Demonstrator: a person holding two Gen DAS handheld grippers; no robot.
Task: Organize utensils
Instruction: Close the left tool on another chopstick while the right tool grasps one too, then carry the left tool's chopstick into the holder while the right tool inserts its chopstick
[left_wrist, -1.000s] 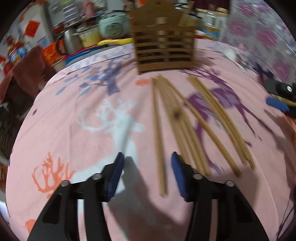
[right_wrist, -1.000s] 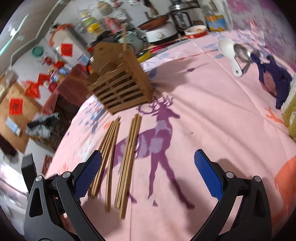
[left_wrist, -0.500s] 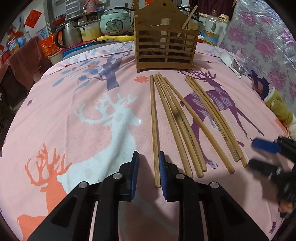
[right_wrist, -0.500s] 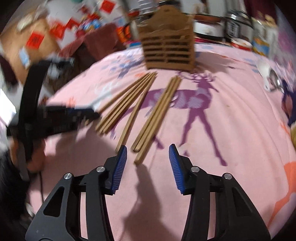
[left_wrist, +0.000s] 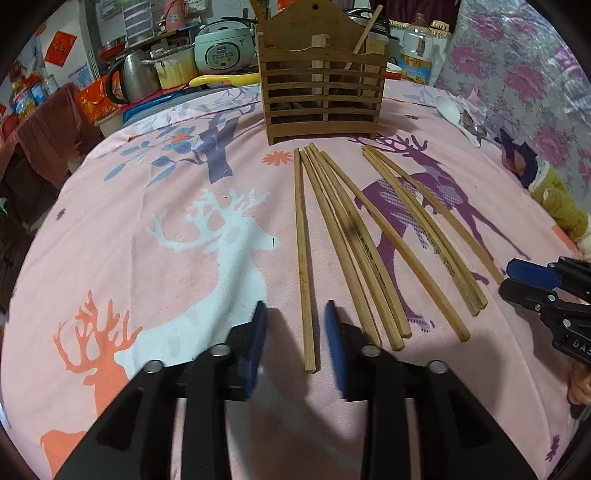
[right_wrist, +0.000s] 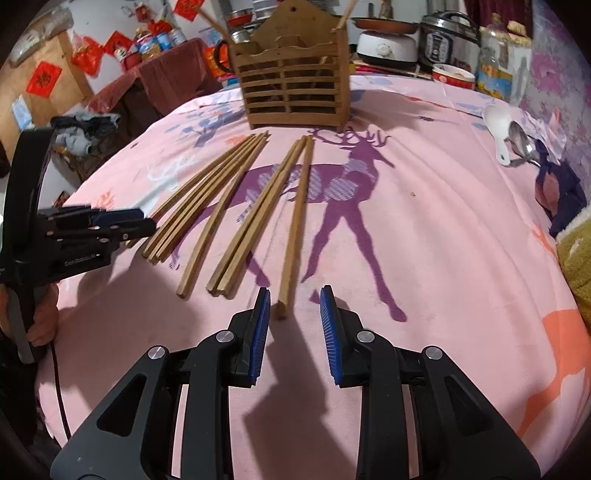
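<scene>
Lying on a pink deer-print cloth (left_wrist: 184, 206), eight wooden chopsticks are being shown fanned out in front of a slatted wooden holder (left_wrist: 322, 94).

Seen from the left wrist view, the left claw (left_wrist: 295, 334) is being held with its blue pads spread apart, one on each side of the near end of the leftmost chopstick (left_wrist: 302, 258); the pads are not being pressed against the stick. Just to the right of that stick, four chopsticks (left_wrist: 354, 251) are being seen fanned from a common point near the holder, and further right a looser group of three chopsticks (left_wrist: 424, 225) is lying across the purple deer. At the far right edge the right claw (left_wrist: 517, 278) is being seen side-on, near the ends of that group.

Seen from the right wrist view, the left claw (right_wrist: 142, 221) is being seen side-on at the left, held by a hand (right_wrist: 40, 321), with its tips at the near ends of the left bundle; its spread cannot be told from this side. The right claw (right_wrist: 293, 310) is being held open, its pads flanking the near end of the rightmost chopstick (right_wrist: 295, 221) without closing on it. Upright sticks are being seen poking out of the holder (right_wrist: 295, 92). Further right, a white spoon (right_wrist: 498, 131) and a metal spoon (right_wrist: 521, 142) are lying together on the cloth.
</scene>
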